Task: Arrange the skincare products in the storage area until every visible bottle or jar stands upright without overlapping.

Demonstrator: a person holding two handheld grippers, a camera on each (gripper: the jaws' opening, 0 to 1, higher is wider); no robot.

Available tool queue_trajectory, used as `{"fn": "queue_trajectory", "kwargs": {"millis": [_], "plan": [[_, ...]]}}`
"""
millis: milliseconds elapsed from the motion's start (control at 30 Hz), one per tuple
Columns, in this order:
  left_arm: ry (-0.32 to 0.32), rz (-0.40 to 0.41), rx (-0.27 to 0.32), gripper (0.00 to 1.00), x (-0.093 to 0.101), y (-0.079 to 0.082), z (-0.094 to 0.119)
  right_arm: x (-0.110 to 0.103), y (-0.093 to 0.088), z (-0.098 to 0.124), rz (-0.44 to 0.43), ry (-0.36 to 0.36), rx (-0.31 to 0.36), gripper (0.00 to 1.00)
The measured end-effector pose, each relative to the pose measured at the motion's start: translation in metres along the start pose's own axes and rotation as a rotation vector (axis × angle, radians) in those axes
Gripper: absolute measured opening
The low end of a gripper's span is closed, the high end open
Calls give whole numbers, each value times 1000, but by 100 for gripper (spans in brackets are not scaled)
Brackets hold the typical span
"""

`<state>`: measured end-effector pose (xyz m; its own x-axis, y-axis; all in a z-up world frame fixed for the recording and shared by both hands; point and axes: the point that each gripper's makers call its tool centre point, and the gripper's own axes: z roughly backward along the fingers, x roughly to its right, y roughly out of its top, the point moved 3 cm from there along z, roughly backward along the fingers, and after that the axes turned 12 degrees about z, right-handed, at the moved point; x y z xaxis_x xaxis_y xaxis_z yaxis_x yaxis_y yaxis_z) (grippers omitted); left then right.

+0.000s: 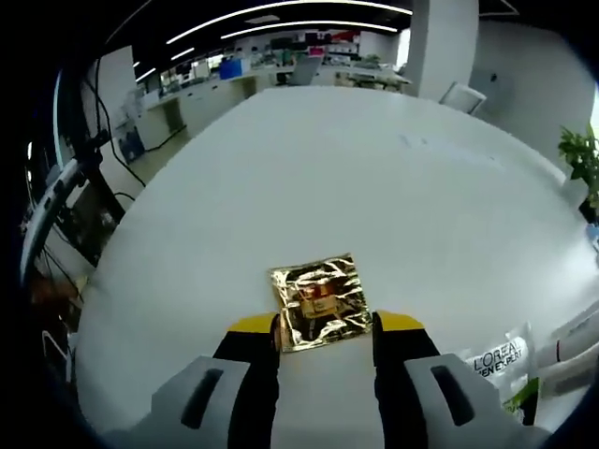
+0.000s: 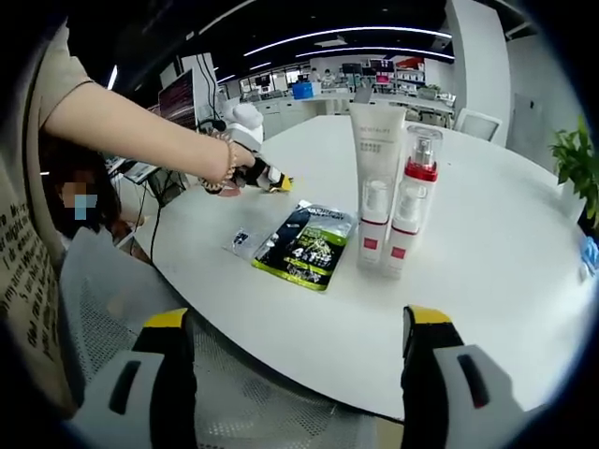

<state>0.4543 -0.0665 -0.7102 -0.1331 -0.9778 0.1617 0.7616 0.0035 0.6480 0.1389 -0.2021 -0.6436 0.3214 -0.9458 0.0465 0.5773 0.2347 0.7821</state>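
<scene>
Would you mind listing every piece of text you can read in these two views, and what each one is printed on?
"L'OREAL" and below it "EXPERT": on the white sachet at the table edge, left gripper view.
Large "4" amid blurred print: on the black-and-green sachet.
Grey lettering near the top of the white tube: too small to read.
Pump bottle labels: unreadable.
Black lettering on the person's shirt: only fragments, not legible.
Gold foil packet: none readable.

Gold foil sachet; white tube; red-collared pump bottle; green-black packet.

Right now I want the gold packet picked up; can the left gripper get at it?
Probably yes: the gold packet lies flat on the white table between the open jaws of the left gripper, nothing blocking it.
</scene>
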Motion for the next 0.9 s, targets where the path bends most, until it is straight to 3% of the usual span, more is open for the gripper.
{"fn": "queue_trajectory", "kwargs": {"millis": [200, 333, 667, 900], "plan": [[-22, -23, 29, 37, 1, 5, 13, -2, 3, 0, 6, 3, 5, 92], [-39, -39, 25, 37, -1, 0, 22, -3, 4, 0, 11, 5, 13, 92], [-84, -87, -30, 36, 0, -43, 50, -3, 9, 2, 20, -5, 37, 93], [-117, -138, -55, 36, 12, -60, 58, -3, 9, 3, 23, -9, 45, 93]]}}
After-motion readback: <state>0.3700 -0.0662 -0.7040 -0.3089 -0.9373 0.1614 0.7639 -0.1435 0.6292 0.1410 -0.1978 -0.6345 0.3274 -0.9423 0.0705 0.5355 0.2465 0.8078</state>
